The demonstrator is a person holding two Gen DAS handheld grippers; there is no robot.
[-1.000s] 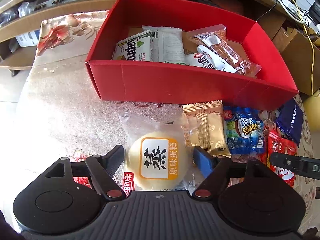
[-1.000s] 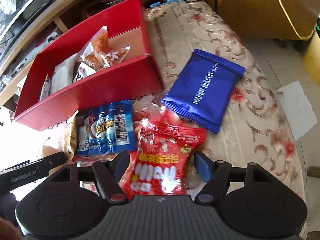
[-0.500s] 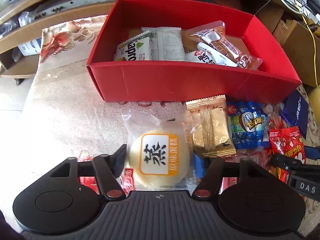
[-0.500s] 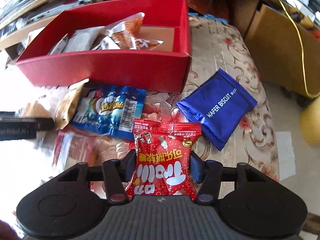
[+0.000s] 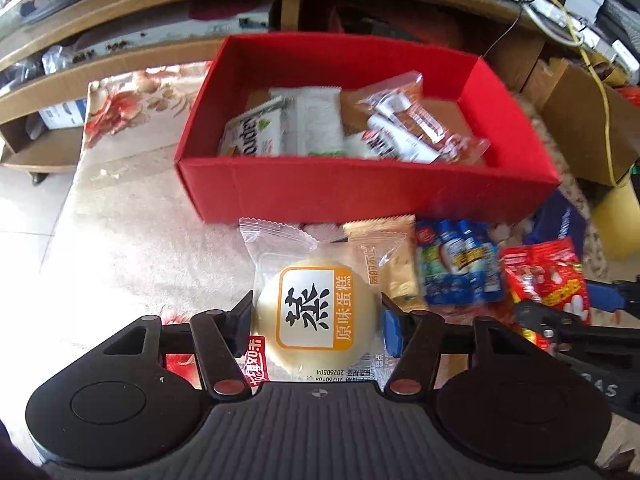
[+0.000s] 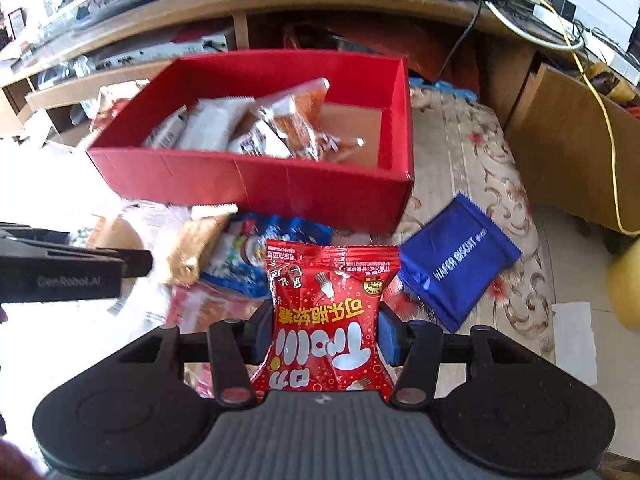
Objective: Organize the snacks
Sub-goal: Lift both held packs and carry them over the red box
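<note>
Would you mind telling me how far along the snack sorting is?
Several packets already lie in the red box. In hand: left gripper clamps the steamed cake, right gripper the red gummy bag. Outside the box: gold packet, blue-white pack, wafer biscuit pack.

Your views are brightly lit by strong daylight from the left: the bench (image 5: 120, 240) blows out to white on that side in both wrist views. The red box (image 6: 248, 184) and the packets in it smear with motion blur. Fisheye bending curves the shelf edges, and the corners fall to black. The steamed cake pack (image 5: 316, 312) stays sharp.
</note>
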